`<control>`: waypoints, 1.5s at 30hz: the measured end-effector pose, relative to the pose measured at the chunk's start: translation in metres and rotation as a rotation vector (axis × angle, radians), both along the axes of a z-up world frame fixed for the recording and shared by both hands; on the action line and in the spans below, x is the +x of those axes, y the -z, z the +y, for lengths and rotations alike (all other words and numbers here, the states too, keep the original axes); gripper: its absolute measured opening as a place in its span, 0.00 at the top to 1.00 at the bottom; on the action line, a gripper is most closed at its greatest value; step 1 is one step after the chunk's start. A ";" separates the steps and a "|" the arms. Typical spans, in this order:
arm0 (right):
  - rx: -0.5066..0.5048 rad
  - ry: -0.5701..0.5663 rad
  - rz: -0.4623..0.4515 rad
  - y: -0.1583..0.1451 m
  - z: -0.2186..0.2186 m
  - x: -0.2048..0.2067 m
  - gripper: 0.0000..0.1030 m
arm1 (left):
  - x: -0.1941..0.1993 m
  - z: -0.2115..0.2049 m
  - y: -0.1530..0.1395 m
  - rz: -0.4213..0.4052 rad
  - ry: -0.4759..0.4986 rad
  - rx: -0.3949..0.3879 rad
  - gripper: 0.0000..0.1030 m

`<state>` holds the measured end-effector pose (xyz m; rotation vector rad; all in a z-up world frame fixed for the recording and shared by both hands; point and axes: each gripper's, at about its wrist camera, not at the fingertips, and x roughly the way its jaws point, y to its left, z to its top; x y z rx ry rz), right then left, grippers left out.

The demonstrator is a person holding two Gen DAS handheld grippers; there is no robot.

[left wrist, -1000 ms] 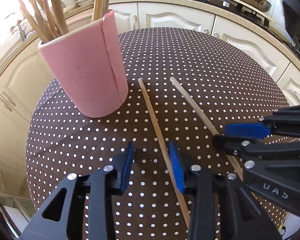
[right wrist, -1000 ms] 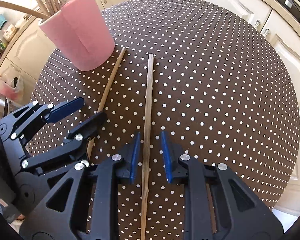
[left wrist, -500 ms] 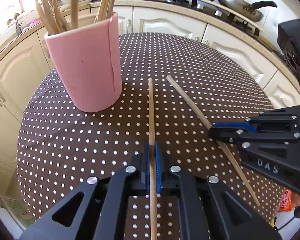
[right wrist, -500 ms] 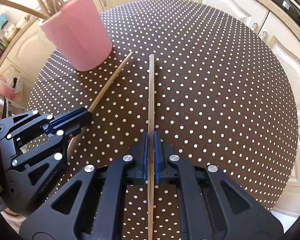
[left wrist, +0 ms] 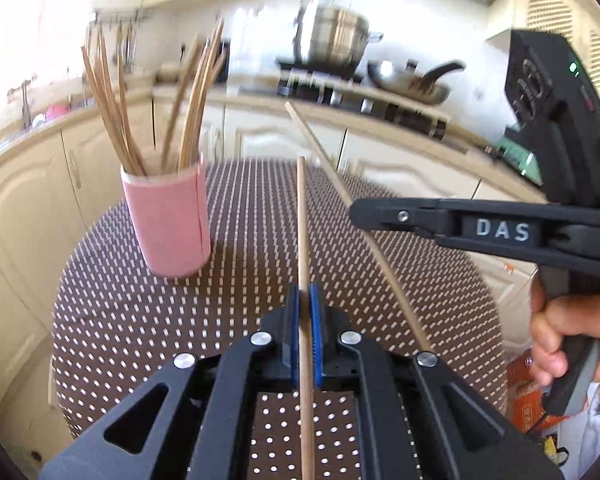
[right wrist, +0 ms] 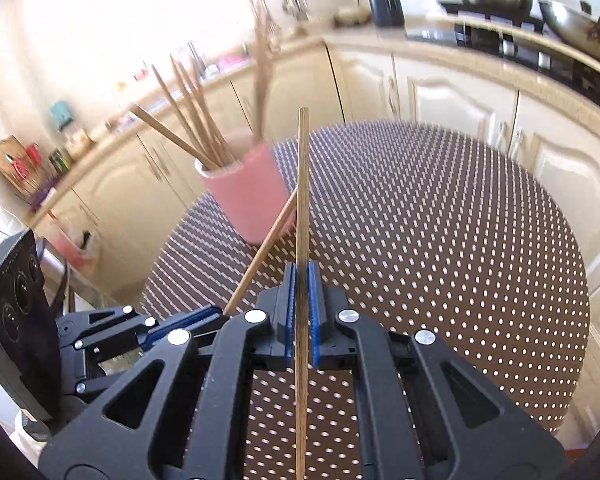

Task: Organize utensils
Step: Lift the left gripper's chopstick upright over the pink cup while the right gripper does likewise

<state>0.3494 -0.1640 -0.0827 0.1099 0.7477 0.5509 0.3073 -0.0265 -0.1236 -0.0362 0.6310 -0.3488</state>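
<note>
My left gripper point(left wrist: 305, 300) is shut on a wooden chopstick point(left wrist: 302, 224), held above the table and pointing forward. My right gripper point(right wrist: 300, 280) is shut on a second chopstick point(right wrist: 302, 184), also lifted. The right gripper point(left wrist: 364, 212) and its chopstick point(left wrist: 320, 148) show at the right of the left wrist view. The left gripper point(right wrist: 216, 314) and its chopstick point(right wrist: 266, 244) show at the lower left of the right wrist view. A pink holder point(left wrist: 168, 220) with several chopsticks stands upright at the table's left; it also shows in the right wrist view point(right wrist: 246, 192).
The round table has a brown dotted cloth point(left wrist: 228, 320), also seen in the right wrist view point(right wrist: 440, 260). Cream cabinets point(right wrist: 440, 96) and a counter curve behind it. A pot point(left wrist: 332, 36) and a pan point(left wrist: 412, 80) sit on the stove at the back.
Both grippers closed on the chopsticks that lay on the table and lifted them up. Both views now tilt up toward the kitchen; the holder stayed put.
</note>
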 end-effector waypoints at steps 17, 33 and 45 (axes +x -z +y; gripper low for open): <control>0.222 0.020 -0.313 -0.056 0.018 -0.019 0.93 | -0.072 0.049 -0.092 -0.511 -0.034 -0.179 0.95; 0.294 0.008 -0.495 -0.067 0.058 0.048 0.94 | 0.020 0.116 -0.097 -0.581 -0.179 -0.335 0.95; 0.328 -0.018 -0.580 -0.055 0.082 0.097 0.93 | 0.100 0.116 -0.079 -0.594 -0.203 -0.340 0.95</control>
